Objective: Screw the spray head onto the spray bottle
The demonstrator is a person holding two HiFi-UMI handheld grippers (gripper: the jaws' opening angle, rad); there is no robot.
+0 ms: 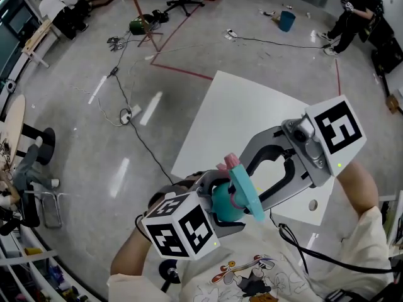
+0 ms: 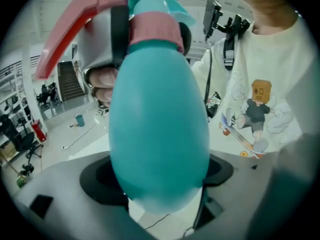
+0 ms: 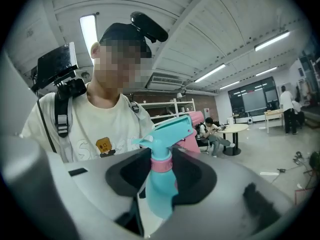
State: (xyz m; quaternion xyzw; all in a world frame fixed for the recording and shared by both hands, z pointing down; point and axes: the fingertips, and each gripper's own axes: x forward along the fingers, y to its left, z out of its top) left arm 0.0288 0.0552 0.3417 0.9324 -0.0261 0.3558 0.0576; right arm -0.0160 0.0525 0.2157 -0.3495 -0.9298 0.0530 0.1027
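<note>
- left tongs (image 2: 160,176) spread wide, clamped round the belly of the teal spray bottle (image 2: 159,129), held in the air at chest, over the near corner of the white surface (image 1: 233,118)
- right tongs (image 3: 161,170) half closed, pads on the pink collar (image 3: 161,163) of the spray head (image 3: 167,134)
- likely light, smooth, rounded plastic that may spin or squash: hold the belly firm, turn at the collar, not the trigger
- free air all round, surface edges below

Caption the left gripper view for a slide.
Left gripper holds the teal spray bottle; right gripper's fingers grip its pink-collared spray head.
</note>
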